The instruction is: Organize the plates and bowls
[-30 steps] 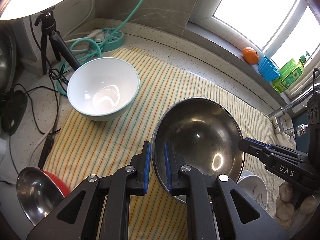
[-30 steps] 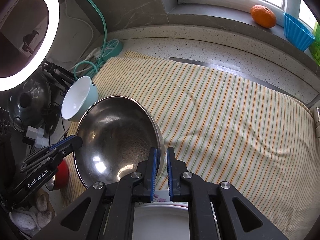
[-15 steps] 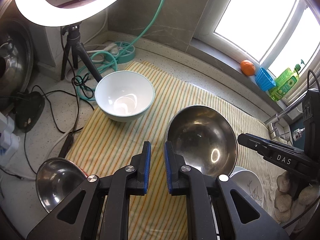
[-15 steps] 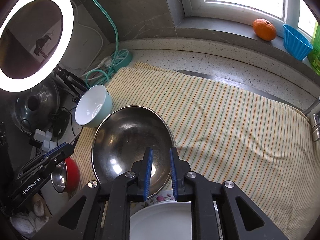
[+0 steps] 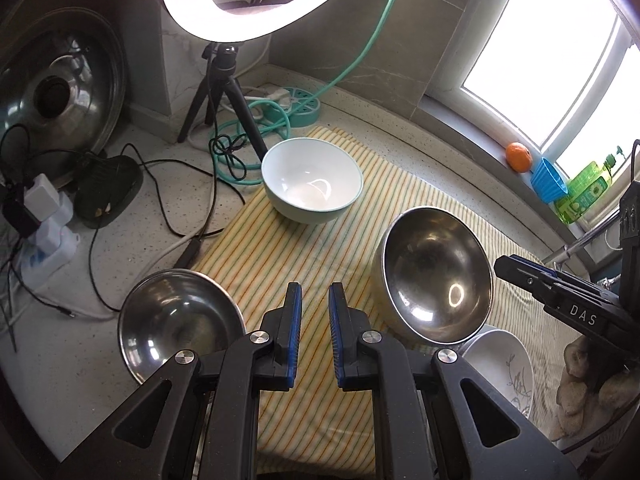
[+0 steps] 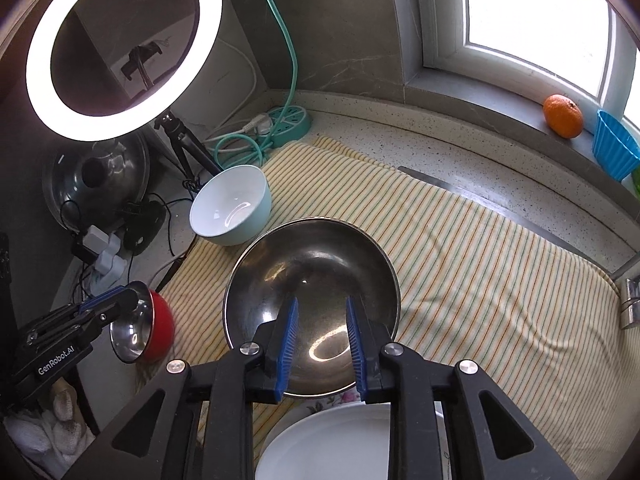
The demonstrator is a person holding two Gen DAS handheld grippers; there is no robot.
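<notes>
A large steel bowl rests on the striped cloth, its near side propped on white plates. My left gripper is open and empty, to the left of the bowl. My right gripper is open, its fingers apart above the bowl's near rim. A white and teal bowl stands at the cloth's far left. A small steel bowl with a red outside sits at the cloth's near left edge.
A ring light on a tripod, a power strip with a teal cable, chargers and wires and a pot lid crowd the left. An orange and blue cup sit on the sill. A faucet is right.
Both grippers let go of the steel bowl's rim, opened and drew back. The bowl has settled on the cloth and plates. The left gripper moved left, off the bowl.
</notes>
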